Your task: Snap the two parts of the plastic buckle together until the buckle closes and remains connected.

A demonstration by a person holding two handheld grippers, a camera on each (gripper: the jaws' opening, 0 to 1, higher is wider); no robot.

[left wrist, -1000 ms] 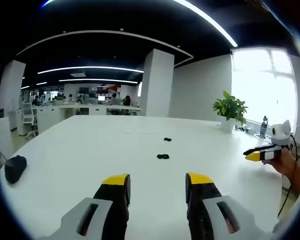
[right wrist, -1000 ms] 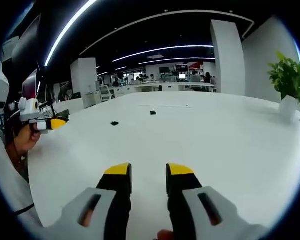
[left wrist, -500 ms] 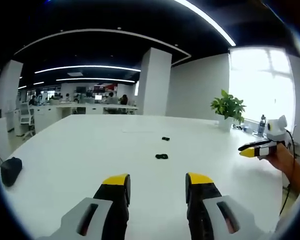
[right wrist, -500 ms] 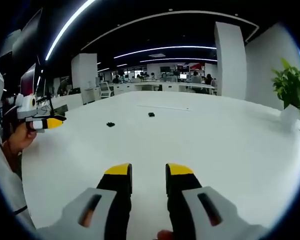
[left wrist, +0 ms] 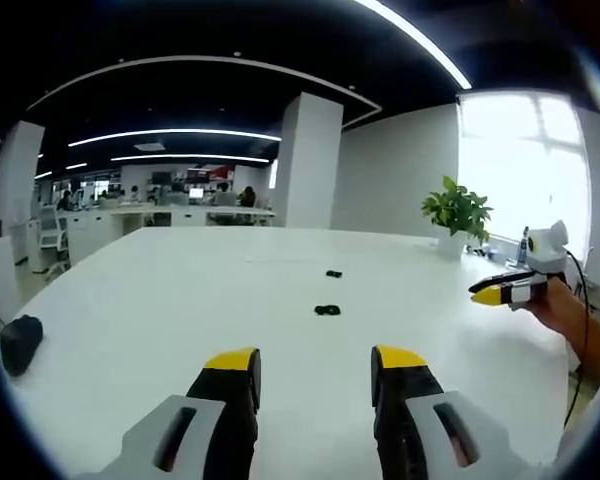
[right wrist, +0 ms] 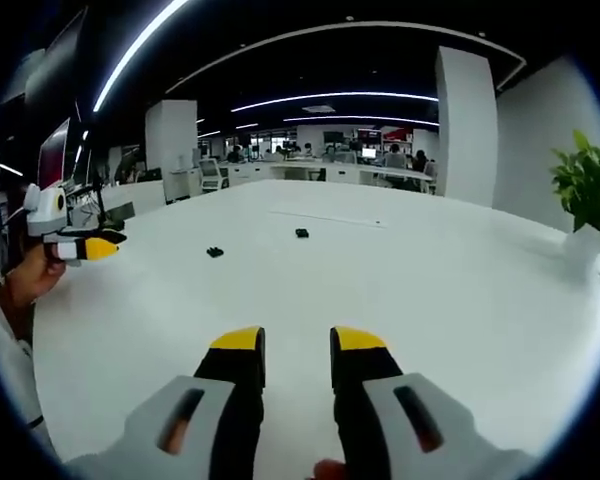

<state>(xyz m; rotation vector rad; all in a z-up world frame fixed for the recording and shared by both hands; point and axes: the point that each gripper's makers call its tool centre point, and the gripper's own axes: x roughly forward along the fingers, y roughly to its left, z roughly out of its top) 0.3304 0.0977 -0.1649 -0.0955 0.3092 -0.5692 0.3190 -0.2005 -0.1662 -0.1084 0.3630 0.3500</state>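
Observation:
Two small black buckle parts lie apart on the white table: the nearer part [left wrist: 327, 310] and the farther part [left wrist: 332, 273] in the left gripper view; in the right gripper view they are the part [right wrist: 214, 252] and the part [right wrist: 302, 233]. My left gripper [left wrist: 312, 362] is open above the table, well short of the nearer part, with nothing between its jaws. My right gripper [right wrist: 288, 342] is open too, also empty. Each gripper appears in the other's view, held by a hand: the right gripper [left wrist: 500, 293] and the left gripper [right wrist: 85, 248].
A potted plant [left wrist: 460, 216] stands at the table's far right edge, with a bottle [left wrist: 525, 245] beside it. A dark mouse-like object [left wrist: 17, 343] lies at the table's left edge. Desks and people fill the office behind.
Both views have shifted slightly with the hands. In the left gripper view the right gripper has risen a little and come inward. The buckle parts have not moved on the table.

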